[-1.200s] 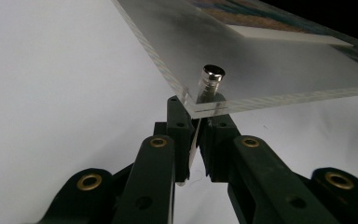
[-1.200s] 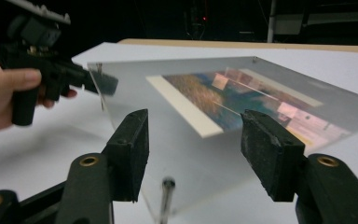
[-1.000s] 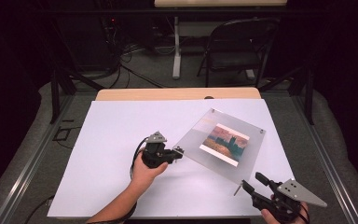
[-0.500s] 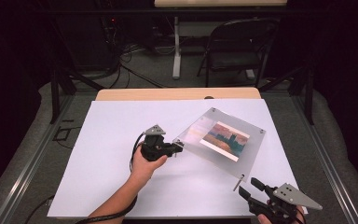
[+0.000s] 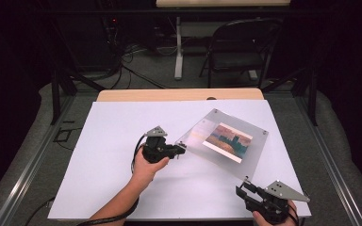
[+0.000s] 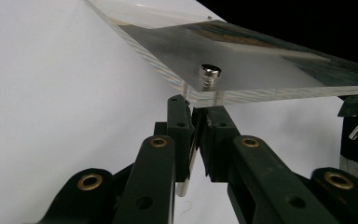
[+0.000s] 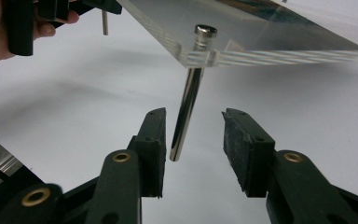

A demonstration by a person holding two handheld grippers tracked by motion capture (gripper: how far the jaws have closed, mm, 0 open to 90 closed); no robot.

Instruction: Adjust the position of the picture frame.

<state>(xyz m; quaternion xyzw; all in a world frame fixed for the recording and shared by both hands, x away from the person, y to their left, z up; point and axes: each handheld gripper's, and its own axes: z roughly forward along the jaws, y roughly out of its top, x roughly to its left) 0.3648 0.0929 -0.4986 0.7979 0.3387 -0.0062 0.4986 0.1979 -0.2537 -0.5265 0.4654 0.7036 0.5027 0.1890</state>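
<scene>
A: Holding the acrylic photo frame (image 5: pixel 226 141) by its 9 o'clock corner, the left gripper (image 5: pixel 178 150) is pinched on a metal standoff leg (image 6: pixel 189 154). The frame tilts above the white desk (image 5: pixel 122 141), toward 2 o'clock of centre.

B: And the right gripper (image 7: pixel 191 149)?

A: Spread, one jaw either side of the leg (image 7: pixel 186 109) at 6 o'clock, not touching.

B: Handling?

A: Probably rigid, slick and scratch-prone; take the legs, not the panel

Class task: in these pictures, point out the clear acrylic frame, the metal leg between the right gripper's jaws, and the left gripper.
clear acrylic frame (image 5: pixel 259 136): high view, bare clear part near its right edge.
metal leg (image 7: pixel 185 107): right gripper view, middle of its shaft.
left gripper (image 5: pixel 181 149): high view, at its fingertips by the frame's corner.
</scene>
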